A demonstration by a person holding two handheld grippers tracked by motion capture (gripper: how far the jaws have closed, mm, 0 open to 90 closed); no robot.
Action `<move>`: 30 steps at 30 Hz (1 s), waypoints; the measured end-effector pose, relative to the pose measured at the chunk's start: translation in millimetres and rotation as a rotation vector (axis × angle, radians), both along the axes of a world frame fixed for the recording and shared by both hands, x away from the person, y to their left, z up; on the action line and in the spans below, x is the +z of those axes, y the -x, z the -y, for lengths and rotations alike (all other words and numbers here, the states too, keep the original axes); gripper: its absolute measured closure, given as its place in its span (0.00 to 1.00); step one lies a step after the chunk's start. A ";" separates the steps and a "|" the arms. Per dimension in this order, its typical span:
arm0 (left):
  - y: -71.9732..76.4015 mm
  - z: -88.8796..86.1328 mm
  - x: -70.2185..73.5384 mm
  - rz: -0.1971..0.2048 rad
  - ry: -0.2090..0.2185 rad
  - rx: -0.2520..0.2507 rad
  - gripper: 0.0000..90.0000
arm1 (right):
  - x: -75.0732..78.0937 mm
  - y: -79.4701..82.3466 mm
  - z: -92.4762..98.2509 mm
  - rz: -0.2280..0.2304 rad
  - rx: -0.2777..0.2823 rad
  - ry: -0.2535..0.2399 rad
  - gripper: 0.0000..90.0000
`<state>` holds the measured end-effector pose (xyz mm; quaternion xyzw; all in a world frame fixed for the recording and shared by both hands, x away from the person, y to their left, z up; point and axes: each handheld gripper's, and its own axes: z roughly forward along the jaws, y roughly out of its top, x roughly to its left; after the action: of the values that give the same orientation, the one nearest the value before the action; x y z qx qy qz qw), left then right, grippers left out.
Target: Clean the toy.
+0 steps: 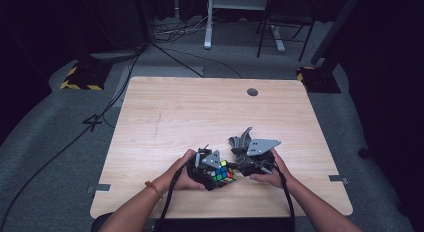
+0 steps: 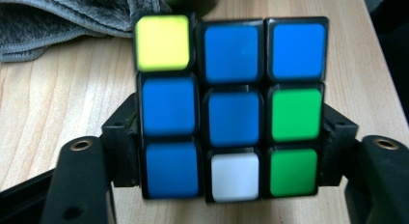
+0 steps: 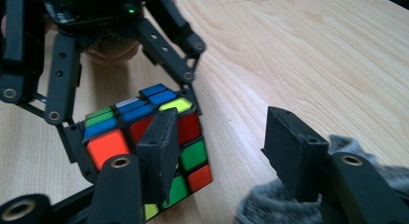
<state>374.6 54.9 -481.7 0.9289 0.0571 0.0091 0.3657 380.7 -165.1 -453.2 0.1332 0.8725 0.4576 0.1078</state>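
Jaws of the left gripper point(image 1: 216, 173) are clamped on a scrambled three-by-three puzzle cube with black edges and coloured stickers point(image 2: 230, 108); in the left gripper view its pads press the cube's two side faces at the middle and bottom rows, and a mostly blue face looks at the camera. The cube sits low over the pale wooden table point(image 1: 200, 112), near the person's edge, between the two hands.

The right gripper point(image 3: 219, 151) stands just beside it with its jaws apart and nothing pinched. In the right gripper view one black finger point(image 3: 159, 154) lies in front of the cube's red, orange and green face, while the other is off to the side, clear of the cube, above a crumpled grey cloth point(image 3: 270, 204) that lies on the table by that hand.

The likely risk is a bad bite on a layer: if the right jaws close off-centre across two rows, a turn would jam or twist the cube out of the left grip. The cloth could also snag under the outer finger and get caught in the closing jaws.
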 end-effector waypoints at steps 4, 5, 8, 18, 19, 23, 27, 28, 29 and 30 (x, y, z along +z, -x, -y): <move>0.1 -0.5 -0.9 0.003 -0.007 -0.006 0.35 | 2.5 4.6 -7.7 0.017 0.009 0.005 0.50; 0.4 -0.4 -1.0 0.003 -0.009 -0.006 0.34 | 3.1 5.2 -9.0 0.021 0.011 0.003 0.50; 1.6 0.3 -0.6 -0.002 -0.009 0.001 0.33 | 3.8 7.9 -12.3 0.027 0.017 0.005 0.47; 8.0 -9.4 -0.1 -0.002 -0.056 0.008 0.35 | 5.2 14.7 -16.0 0.027 0.044 0.013 0.43; 8.4 -10.5 0.3 -0.005 -0.055 0.013 0.34 | 5.5 14.0 -14.1 0.029 0.040 0.016 0.43; 12.6 -15.6 0.8 -0.003 -0.075 0.030 0.29 | 7.0 12.7 -0.7 0.038 0.014 0.026 0.42; 16.2 -24.7 -0.4 -0.009 -0.077 0.055 0.29 | 10.9 5.6 24.5 0.050 -0.057 0.024 0.41; 16.7 -25.9 -0.7 -0.003 -0.072 0.056 0.31 | 11.8 4.0 30.2 0.054 -0.072 0.028 0.41; 17.4 -26.9 -0.6 0.000 -0.074 0.063 0.33 | 12.4 2.2 35.2 0.052 -0.085 0.030 0.41; 18.0 -27.6 -1.0 0.004 -0.067 0.072 0.36 | 12.7 0.7 38.8 0.054 -0.096 0.037 0.41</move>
<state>356.7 82.5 -482.6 0.9379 0.0896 0.0259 0.3342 380.0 -203.9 -440.5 0.1603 0.8703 0.4389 0.1556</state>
